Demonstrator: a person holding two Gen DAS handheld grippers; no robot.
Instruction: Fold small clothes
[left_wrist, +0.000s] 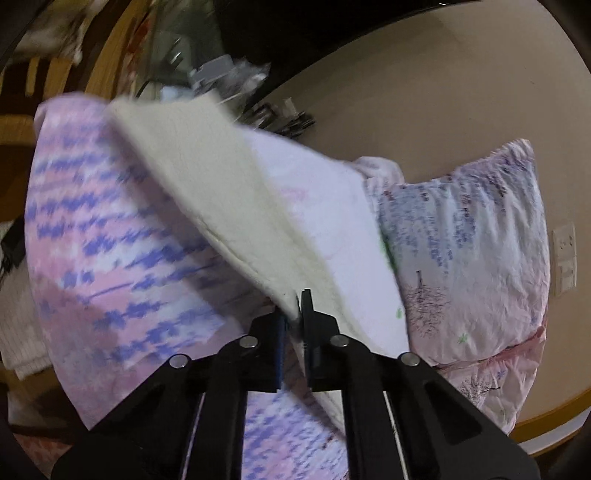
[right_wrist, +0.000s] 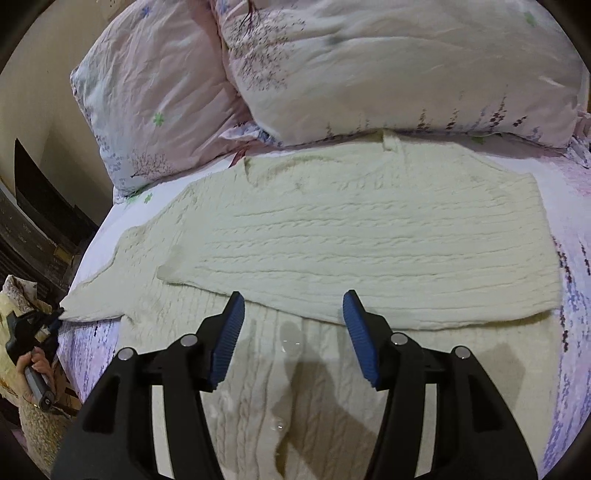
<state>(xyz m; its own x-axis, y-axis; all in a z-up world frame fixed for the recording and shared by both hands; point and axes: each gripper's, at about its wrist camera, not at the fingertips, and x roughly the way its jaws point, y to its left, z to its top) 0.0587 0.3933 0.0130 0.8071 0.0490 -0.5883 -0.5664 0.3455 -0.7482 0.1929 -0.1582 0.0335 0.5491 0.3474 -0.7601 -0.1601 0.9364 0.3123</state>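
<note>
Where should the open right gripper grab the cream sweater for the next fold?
Likely the near edge of the folded-over panel, approached low from the front: that hem lies free on the sweater just ahead of the right gripper. The left gripper holds the sleeve tip.

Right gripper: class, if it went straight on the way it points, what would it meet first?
Probably the cream cable-knit cardigan spread on the bed: the open right gripper points at its folded-over edge. Depth is unclear.
</note>
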